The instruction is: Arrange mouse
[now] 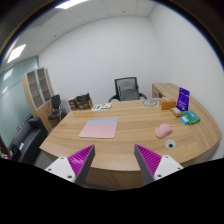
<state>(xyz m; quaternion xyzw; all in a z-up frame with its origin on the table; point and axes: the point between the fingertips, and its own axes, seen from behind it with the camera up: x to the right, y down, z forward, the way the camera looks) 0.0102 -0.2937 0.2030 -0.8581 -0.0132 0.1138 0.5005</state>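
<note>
Wooden and light brown, the curved conference table [110,140] fills the middle of the gripper view. On it, beyond the fingers and roughly centred, lies a flat pale pink mouse mat [99,127]. To the right of the mat, well apart from it, sits a small pink mouse [163,130], resting on the bare tabletop ahead of the right finger and not touched by anything. Nearer the table's front edge, just past that finger, is a small round white object with a dark centre [170,145]; it may be a roll of tape, though it is too small to tell.

Toward the far right of the table stands an upright purple box [183,98], with a teal item [190,118] lying near its foot and some flat white papers [151,102] beside it. A black office chair [125,89] stands behind the table against the white wall. On the left, a wooden cabinet with glass doors [39,88] holds contents that cannot be made out, and a low shelf [80,101] beside it carries dark items.

The gripper [116,162] hangs above the near edge of the table with its purple pads [79,160] spread wide, nothing between them.
</note>
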